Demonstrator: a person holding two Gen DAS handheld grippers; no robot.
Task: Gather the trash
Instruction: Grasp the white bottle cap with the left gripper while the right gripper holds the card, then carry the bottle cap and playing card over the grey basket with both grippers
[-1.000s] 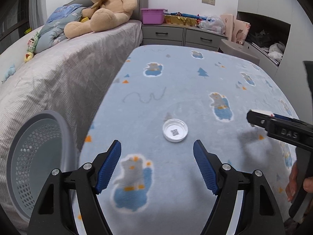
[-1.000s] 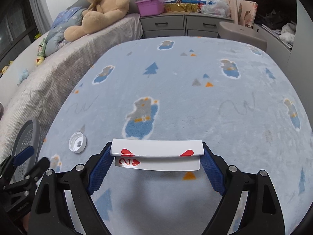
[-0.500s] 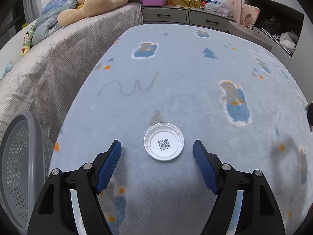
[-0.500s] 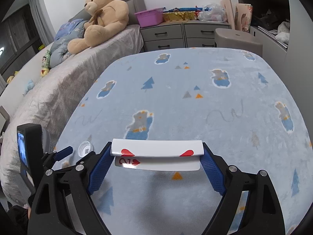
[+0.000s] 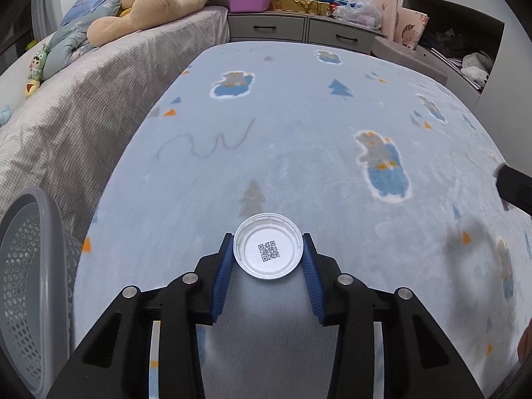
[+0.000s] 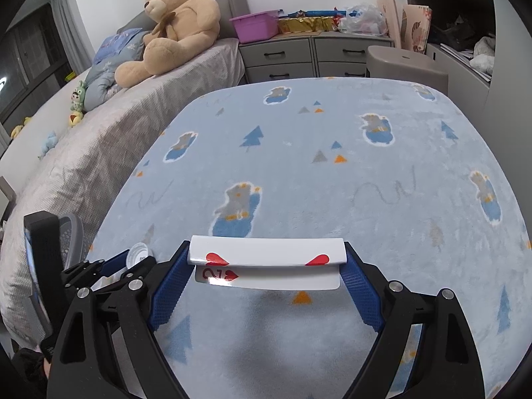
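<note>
A round white plastic lid (image 5: 268, 245) with a QR code lies on the blue blanket (image 5: 299, 139). My left gripper (image 5: 268, 249) is shut on the lid, its blue pads touching both sides. It also shows in the right wrist view (image 6: 138, 252), held by the left gripper at the lower left. My right gripper (image 6: 266, 262) is shut on a bent playing card (image 6: 266, 252) with red hearts, held above the blanket. A grey perforated basket (image 5: 30, 286) stands at the left, beside the bed.
A grey-covered bed (image 5: 83, 99) with a teddy bear (image 6: 173, 33) runs along the left. Grey drawers (image 6: 299, 56) with a purple bin (image 6: 256, 26) stand at the back. A grey stool (image 6: 405, 63) is behind the blanket's far edge.
My left gripper moved forward and down to the lid and closed on it. My right gripper kept the card and lifted slightly.
</note>
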